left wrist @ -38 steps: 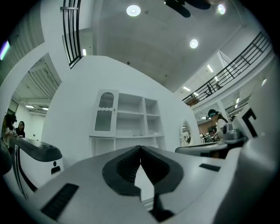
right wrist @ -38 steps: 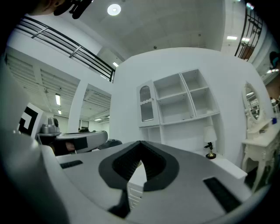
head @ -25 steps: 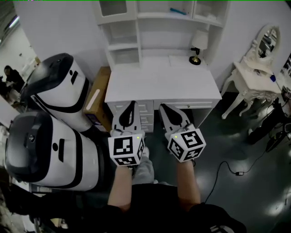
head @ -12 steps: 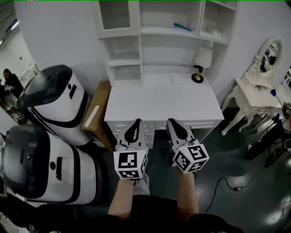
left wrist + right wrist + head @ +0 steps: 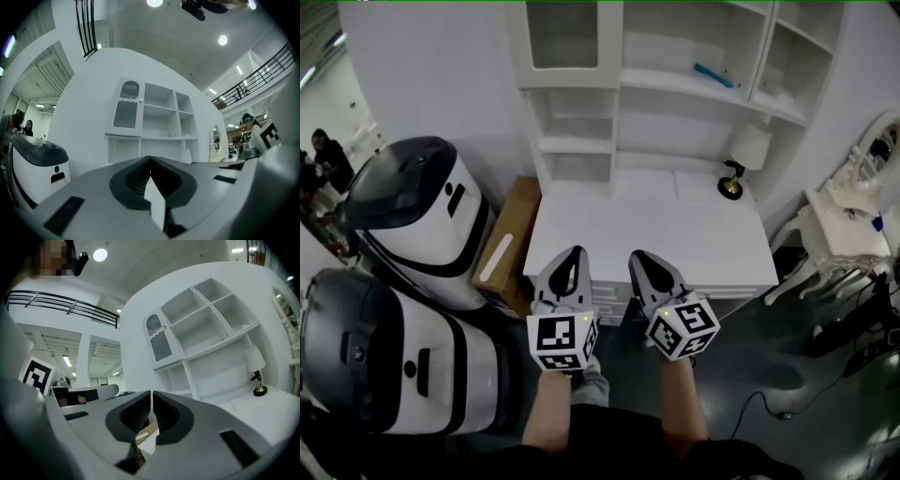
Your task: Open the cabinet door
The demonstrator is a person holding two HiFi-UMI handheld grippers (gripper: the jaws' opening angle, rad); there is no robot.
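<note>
A white hutch stands on a white desk [image 5: 647, 234] against the wall. Its cabinet door [image 5: 562, 37] with a glass pane is at the upper left and is closed; the same door [image 5: 126, 110] shows in the left gripper view and the door [image 5: 158, 341] in the right gripper view. My left gripper [image 5: 575, 255] and right gripper [image 5: 639, 258] hover side by side over the desk's front edge, pointing at the hutch, well short of the door. Both are shut with nothing between the jaws.
Two large white-and-black machines [image 5: 412, 216] stand left of the desk, with a cardboard box [image 5: 506, 244] between them and it. A small lamp [image 5: 741, 159] sits at the desk's back right. A white dressing table [image 5: 853, 225] is at the right. Open shelves fill the rest of the hutch.
Both grippers have moved forward toward the desk and hutch, from in front of the drawers to over the desk's front edge. The hutch looks closer. Both jaws stayed shut.
</note>
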